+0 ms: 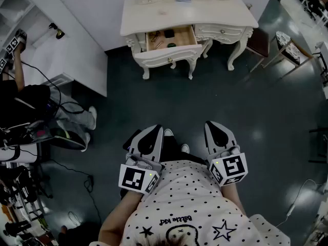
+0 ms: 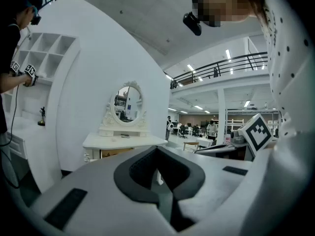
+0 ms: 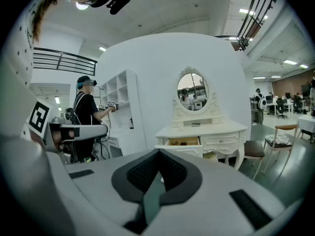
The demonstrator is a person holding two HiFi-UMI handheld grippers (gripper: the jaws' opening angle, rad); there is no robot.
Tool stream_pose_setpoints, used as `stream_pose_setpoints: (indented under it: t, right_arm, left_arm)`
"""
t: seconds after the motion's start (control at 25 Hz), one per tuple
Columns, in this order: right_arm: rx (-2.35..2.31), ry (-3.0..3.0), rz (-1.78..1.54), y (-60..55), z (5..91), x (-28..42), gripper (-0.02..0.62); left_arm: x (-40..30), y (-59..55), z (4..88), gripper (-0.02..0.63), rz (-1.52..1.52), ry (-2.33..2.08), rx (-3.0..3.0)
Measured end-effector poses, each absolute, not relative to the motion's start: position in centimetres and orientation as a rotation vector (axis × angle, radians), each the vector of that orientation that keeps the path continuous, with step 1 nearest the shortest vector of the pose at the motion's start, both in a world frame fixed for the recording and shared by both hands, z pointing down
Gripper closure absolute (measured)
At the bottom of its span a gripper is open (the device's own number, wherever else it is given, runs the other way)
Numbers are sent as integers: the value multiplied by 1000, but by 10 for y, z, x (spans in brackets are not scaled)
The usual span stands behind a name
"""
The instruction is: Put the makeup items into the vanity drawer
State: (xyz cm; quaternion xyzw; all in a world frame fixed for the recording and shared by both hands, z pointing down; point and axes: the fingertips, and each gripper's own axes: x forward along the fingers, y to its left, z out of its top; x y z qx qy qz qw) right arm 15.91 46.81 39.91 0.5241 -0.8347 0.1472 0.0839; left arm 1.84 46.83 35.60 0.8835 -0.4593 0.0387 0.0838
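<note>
While dark floor (image 1: 256,111) spreads between them, white vanity bench (image 1: 189,14) stands well ahead of the person, one drawer (image 1: 169,53) pulled open; left tool (image 1: 152,133) and right tool (image 1: 214,129) held close to the body, each with jaws together and empty; small makeup items (image 1: 154,35) lying inside that drawer.

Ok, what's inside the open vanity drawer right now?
The drawer holds a few small dark items, too small to identify. Its rear part is hidden under the vanity top.
</note>
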Motion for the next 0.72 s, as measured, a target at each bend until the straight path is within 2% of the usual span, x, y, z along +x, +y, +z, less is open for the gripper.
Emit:
stream_pose_setpoints:
  t: [0.72]
  right_arm:
    - [1559,-2466,437,460,401,165,588]
  left_arm:
    - [23,457,360,611,101,-1355,2616]
